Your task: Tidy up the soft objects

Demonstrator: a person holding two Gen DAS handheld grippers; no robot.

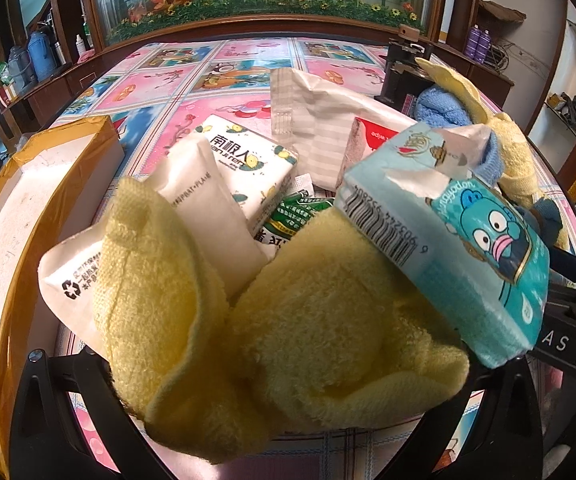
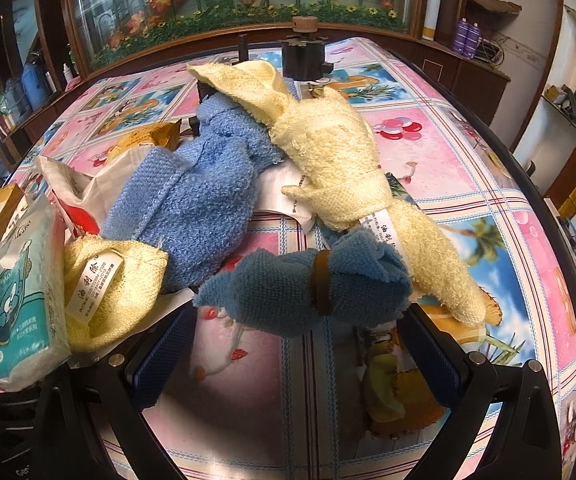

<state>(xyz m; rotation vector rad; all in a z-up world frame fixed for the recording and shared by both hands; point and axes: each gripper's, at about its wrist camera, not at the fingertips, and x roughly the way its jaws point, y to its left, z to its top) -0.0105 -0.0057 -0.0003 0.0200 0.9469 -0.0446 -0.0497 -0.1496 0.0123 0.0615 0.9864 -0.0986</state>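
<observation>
Two grippers over a table (image 2: 468, 168) in a pink cartoon-print cloth, largest thing in view. At nine o'clock in the left wrist view sits a tape-edged cardboard box (image 1: 28, 216). The left gripper (image 1: 288, 392) has its jaws spread wide, a crumpled yellow towel (image 1: 288, 320) bunched between them; whether they actually pinch it, I cannot tell. At three o'clock a teal tissue pack (image 1: 468, 248) leans on that towel. The right gripper (image 2: 296, 344) is released, jaws apart, a banded dark blue towel roll (image 2: 308, 284) just ahead of its fingertips, near a blue towel (image 2: 200, 200) and a pale yellow towel (image 2: 348, 160).
</observation>
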